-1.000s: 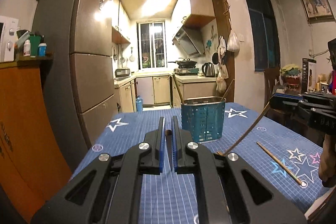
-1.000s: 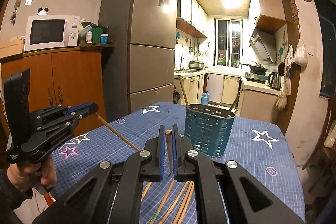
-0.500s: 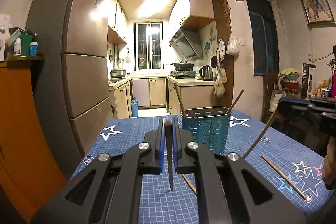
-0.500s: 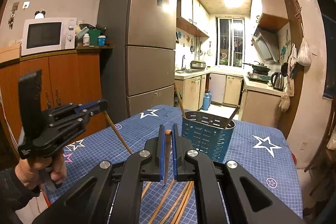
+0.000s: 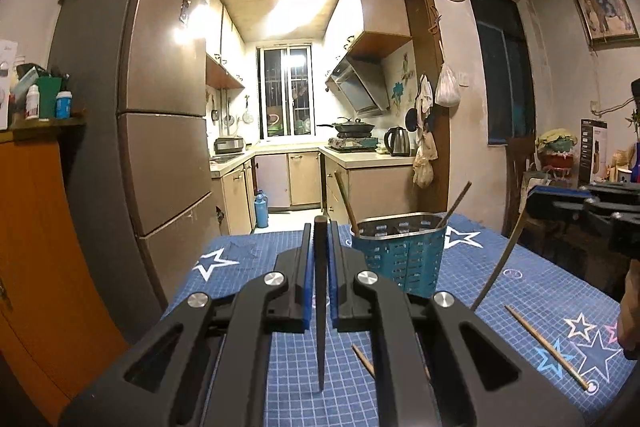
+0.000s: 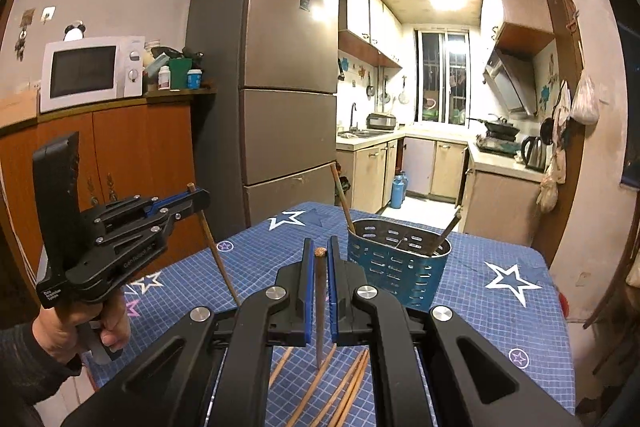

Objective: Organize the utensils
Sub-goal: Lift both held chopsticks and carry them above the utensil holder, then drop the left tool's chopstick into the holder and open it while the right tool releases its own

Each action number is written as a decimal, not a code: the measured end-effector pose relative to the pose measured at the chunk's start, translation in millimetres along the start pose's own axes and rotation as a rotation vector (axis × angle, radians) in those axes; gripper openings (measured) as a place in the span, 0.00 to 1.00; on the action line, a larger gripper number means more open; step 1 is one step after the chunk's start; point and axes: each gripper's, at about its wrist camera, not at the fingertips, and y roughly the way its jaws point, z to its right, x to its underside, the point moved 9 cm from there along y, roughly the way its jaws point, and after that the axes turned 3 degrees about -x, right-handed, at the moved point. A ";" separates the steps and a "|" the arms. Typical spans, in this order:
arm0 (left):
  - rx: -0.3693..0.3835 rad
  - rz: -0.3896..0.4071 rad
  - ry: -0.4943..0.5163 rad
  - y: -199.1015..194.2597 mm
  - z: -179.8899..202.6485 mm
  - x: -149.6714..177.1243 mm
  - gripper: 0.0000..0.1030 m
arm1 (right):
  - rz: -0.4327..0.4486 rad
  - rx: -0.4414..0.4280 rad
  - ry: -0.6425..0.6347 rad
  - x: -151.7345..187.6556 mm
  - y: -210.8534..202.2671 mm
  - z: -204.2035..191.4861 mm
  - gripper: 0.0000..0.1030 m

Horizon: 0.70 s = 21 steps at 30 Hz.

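My left gripper (image 5: 320,227) is shut on a dark wooden chopstick (image 5: 320,307) that hangs tip-down above the blue cloth. My right gripper (image 6: 319,251) is shut on another chopstick (image 6: 319,307), also hanging tip-down. A teal perforated utensil holder (image 5: 400,255) with a steel rim stands just beyond and right of the left fingers; in the right wrist view the holder (image 6: 396,267) has two chopsticks leaning in it. Each gripper shows in the other's view: the left gripper (image 6: 196,197) with its chopstick (image 6: 218,255), the right gripper (image 5: 536,193) with its chopstick (image 5: 498,263).
Loose chopsticks (image 6: 344,387) lie on the blue star-patterned tablecloth (image 6: 500,307) under the right gripper, and others lie near it (image 5: 546,341). A tall fridge (image 6: 288,87) and an orange cabinet (image 6: 120,155) with a microwave (image 6: 92,71) stand left of the table. A hand (image 6: 76,327) holds the left gripper.
Both grippers have risen with their chopsticks, which have swung from slanting on the cloth to hanging nearly upright. The holder now sits lower in both views.
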 end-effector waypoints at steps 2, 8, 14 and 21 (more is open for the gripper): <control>0.013 -0.002 -0.007 1.8 -0.3 -11.2 0.05 | -0.002 -0.006 0.017 -7.2 2.4 3.2 0.07; 0.049 0.009 -0.022 11.6 0.5 -49.6 0.05 | 0.013 -0.001 0.037 -41.8 6.3 17.0 0.07; 0.103 0.038 -0.014 20.4 19.9 -92.2 0.05 | 0.039 0.025 0.041 -81.6 7.4 36.1 0.07; 0.147 0.074 -0.024 37.5 46.3 -139.8 0.04 | 0.076 0.065 0.043 -134.2 7.7 63.5 0.07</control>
